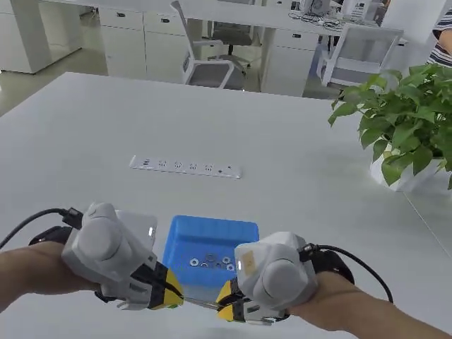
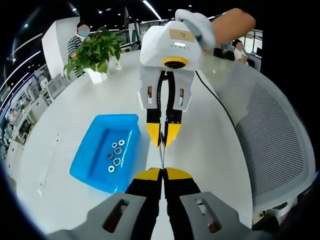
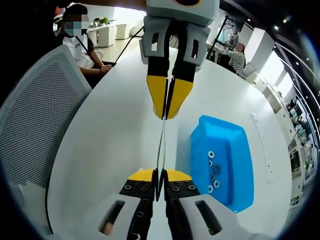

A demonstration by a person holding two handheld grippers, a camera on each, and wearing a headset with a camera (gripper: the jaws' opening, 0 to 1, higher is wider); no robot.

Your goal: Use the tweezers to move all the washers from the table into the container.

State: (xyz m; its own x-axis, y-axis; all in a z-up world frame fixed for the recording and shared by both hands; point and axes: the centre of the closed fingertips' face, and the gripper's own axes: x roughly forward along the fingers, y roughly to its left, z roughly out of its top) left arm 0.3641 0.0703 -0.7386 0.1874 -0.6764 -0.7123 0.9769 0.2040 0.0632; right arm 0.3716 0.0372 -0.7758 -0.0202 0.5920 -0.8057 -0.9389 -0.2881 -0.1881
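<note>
Currently: left gripper (image 2: 162, 173) and right gripper (image 3: 159, 173) face each other, each with its jaws closed tight on one end of the tweezers (image 3: 161, 142). Washers (image 1: 210, 263) lie inside the blue container (image 1: 185, 233) on the white table (image 1: 106, 141).

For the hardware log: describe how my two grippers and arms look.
The left gripper and right gripper match: rounded white housings, black jaw arms, yellow tips, a small lit indicator on top. The right one bears a label too small to read. Each trails a black cable. No sleeves; dark bands sit at the wrists.
</note>
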